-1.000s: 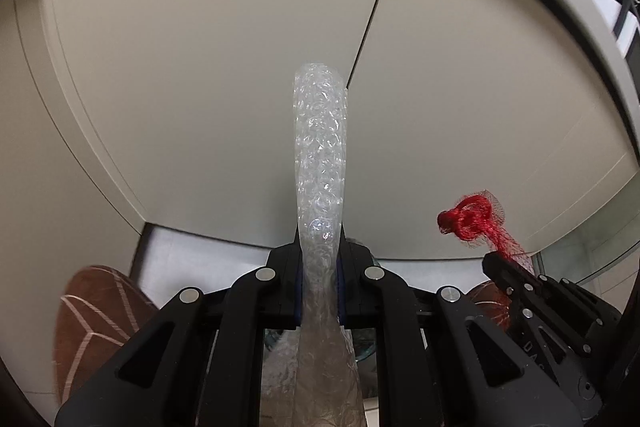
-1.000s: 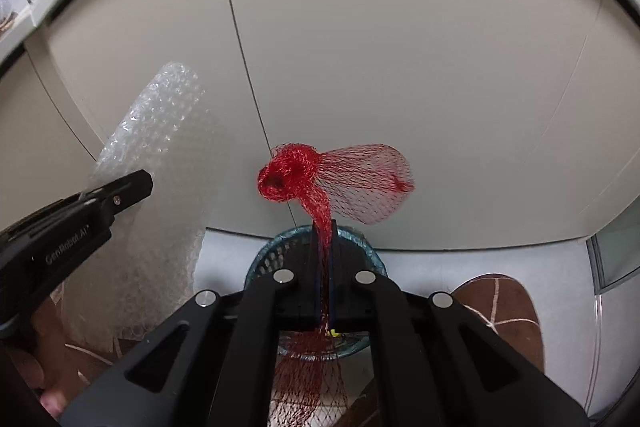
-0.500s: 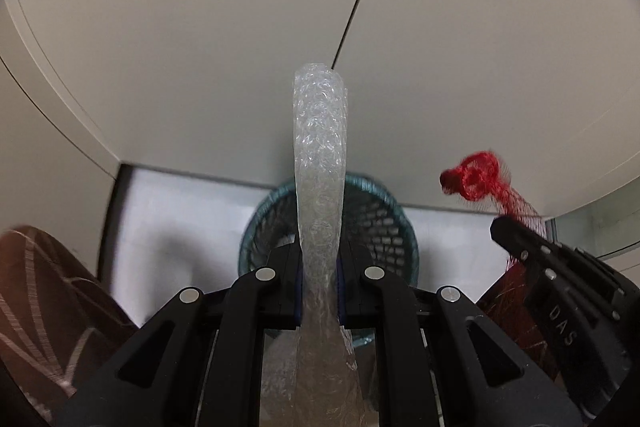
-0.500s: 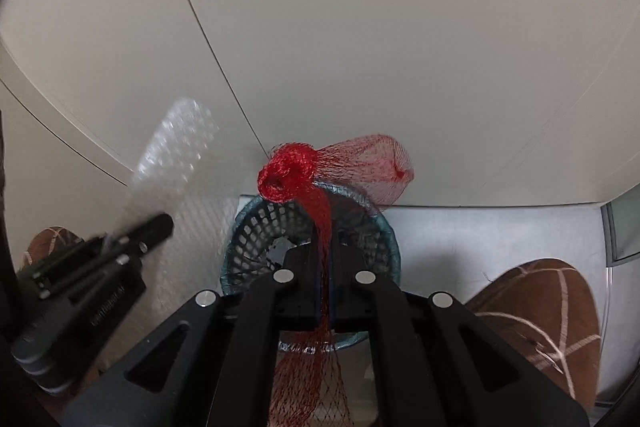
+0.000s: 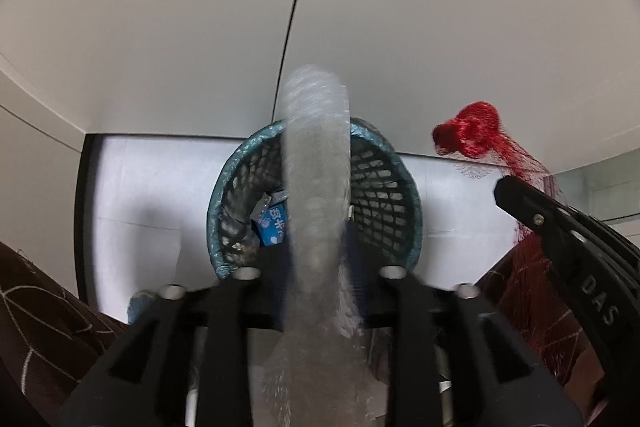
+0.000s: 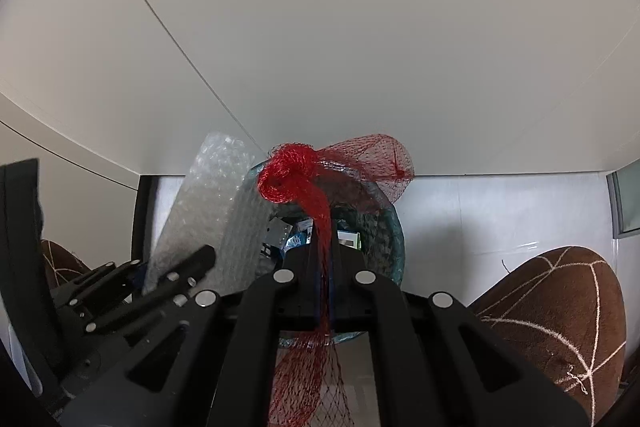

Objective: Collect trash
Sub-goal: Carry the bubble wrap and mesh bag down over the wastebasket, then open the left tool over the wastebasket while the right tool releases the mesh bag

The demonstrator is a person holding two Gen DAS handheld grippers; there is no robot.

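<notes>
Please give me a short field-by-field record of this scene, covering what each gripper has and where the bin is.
left gripper: jaws opening, bubble wrap still between them
right gripper: shut on red net
bin: teal mesh basket on the floor, right below both grippers
bin contents: some trash already in, including a blue wrapper
backdrop: pale cabinet doors
nearby: brown cushion to the right of the bin

Pale floor carries a teal mesh basket
</notes>
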